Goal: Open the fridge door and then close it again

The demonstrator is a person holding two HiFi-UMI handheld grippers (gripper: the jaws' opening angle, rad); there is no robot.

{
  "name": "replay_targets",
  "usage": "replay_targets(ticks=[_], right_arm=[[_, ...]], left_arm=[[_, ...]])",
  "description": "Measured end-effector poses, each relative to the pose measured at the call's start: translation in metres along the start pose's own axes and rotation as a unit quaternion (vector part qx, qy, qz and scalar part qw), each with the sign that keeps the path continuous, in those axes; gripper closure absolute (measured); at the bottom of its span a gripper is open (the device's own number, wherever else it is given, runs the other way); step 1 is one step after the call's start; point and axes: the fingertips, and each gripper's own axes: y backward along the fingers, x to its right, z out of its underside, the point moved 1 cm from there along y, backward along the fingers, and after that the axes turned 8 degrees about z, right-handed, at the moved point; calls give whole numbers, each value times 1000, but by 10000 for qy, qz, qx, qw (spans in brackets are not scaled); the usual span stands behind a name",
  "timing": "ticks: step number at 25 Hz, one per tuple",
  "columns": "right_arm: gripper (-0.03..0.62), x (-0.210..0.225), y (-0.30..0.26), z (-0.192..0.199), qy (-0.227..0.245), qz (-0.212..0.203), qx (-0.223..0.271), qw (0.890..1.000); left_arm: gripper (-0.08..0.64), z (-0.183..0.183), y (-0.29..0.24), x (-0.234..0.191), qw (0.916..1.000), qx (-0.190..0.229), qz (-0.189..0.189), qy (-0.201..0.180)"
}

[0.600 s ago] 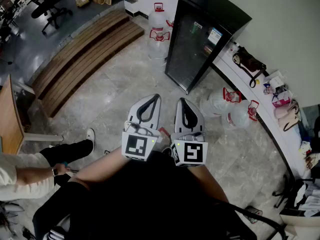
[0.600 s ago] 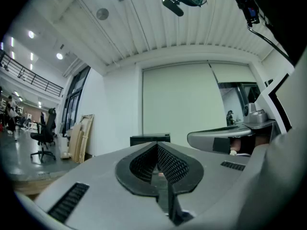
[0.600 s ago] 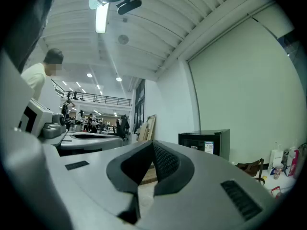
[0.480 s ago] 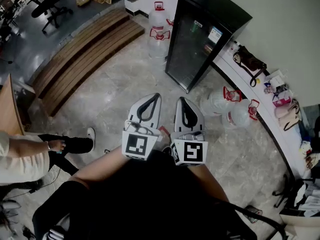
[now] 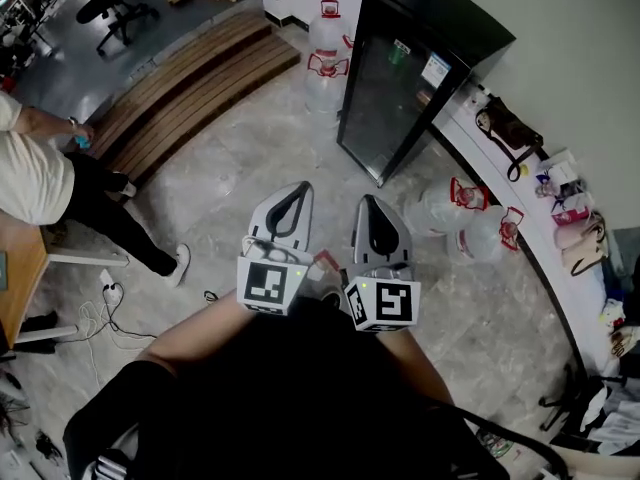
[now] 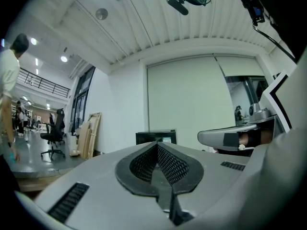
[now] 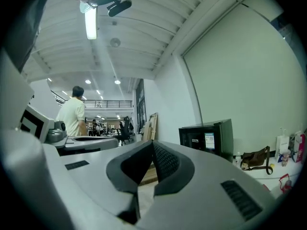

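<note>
Ahead of both jaws, well apart: the black fridge [image 5: 400,88], door closed.
Left gripper [image 5: 298,188] and right gripper [image 5: 366,202] sit side by side, level, both pairs of jaws pressed together on nothing. The fridge stands beyond the 2 tips, slightly right.

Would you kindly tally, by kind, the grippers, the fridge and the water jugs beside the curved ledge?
Grippers: 2 (left gripper, right gripper)
Fridge: 1
Water jugs beside the ledge: 2 ()
Total: 5
</note>
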Motion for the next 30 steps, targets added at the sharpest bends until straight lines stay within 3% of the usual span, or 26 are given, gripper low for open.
replay_targets(ticks=[7,13,18,30], right_arm=[[577,34,-10,19,-168,-54,-251,9995],[577,51,-66,28,-189,-22,-287,9994],[577,68,-151,43,7,94,-386,9992],[577,85,-428,53,224,599,-492,9967]], left_arm=[[554,6,-14,-1,9988,-94,-478,30],[554,20,-61,-30,9990,-177,-404,-43],[554,44,-139,-81,9992,-239,-290,141],[554,70,-361,-253,9972,-242,685,150]])
